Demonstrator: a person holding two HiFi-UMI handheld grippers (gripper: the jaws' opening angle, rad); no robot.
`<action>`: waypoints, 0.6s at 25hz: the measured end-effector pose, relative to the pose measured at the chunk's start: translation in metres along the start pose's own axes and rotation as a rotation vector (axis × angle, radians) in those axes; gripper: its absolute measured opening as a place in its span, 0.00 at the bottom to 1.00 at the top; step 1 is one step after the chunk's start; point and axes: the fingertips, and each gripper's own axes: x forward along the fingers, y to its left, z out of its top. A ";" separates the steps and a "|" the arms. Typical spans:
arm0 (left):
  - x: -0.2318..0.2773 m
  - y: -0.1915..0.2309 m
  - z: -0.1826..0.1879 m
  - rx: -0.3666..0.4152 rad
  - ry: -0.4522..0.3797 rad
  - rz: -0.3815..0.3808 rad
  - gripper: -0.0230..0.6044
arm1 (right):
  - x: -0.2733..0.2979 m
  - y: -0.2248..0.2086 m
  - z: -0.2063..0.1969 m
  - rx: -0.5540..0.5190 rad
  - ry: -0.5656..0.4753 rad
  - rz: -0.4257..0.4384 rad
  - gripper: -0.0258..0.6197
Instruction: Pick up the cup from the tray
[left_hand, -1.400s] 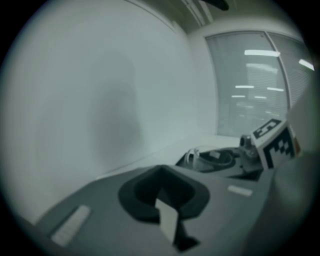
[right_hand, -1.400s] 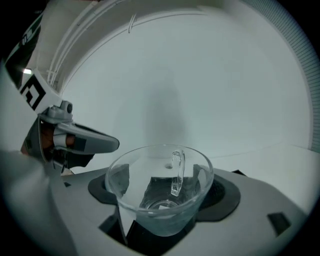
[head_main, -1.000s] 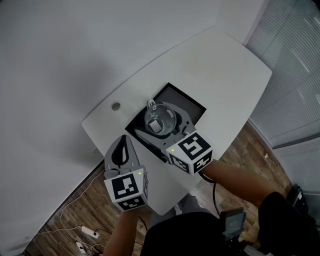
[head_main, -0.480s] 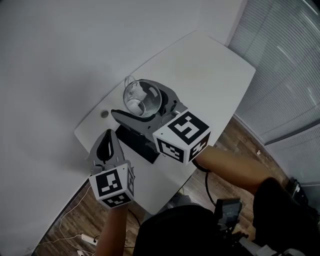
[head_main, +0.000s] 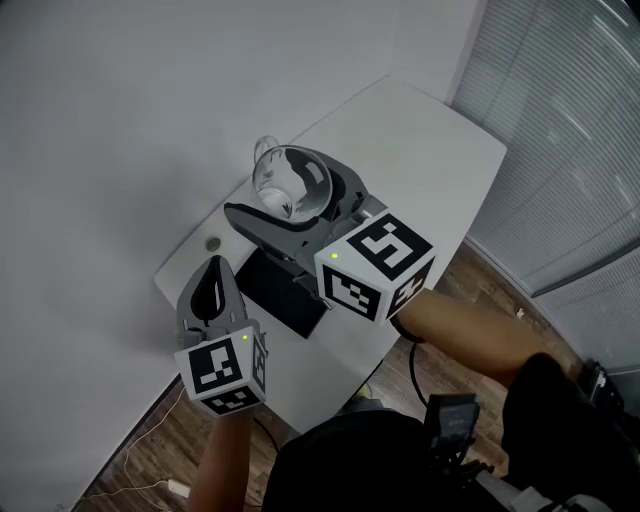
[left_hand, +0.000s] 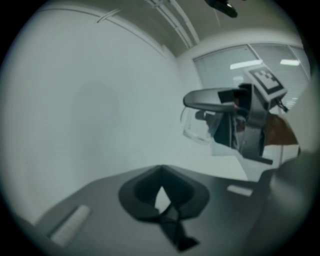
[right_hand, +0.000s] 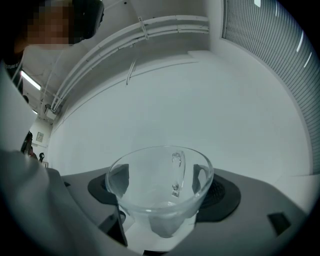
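Right gripper (head_main: 296, 204) clamped on a clear glass cup (head_main: 290, 184), jaws set wide round its bowl; cup upright, in the air above the white table (head_main: 430, 160), off the black tray (head_main: 278, 292), handle on the side away from the marker cube; tray flat on the table; left gripper (head_main: 214, 268) just beside the tray, jaws pressed together, nothing between them.

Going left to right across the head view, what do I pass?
left gripper → glass cup, held between the jaws of the right gripper → person's right forearm → window blinds
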 end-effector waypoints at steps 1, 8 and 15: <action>-0.001 -0.001 0.001 0.003 -0.005 -0.001 0.04 | -0.001 0.000 0.001 -0.001 -0.002 -0.005 0.71; 0.005 -0.006 0.013 0.024 -0.016 -0.013 0.04 | -0.002 -0.007 0.011 0.002 -0.022 -0.016 0.71; 0.027 -0.013 0.026 0.038 -0.012 -0.026 0.04 | 0.004 -0.030 0.018 0.003 -0.020 -0.035 0.71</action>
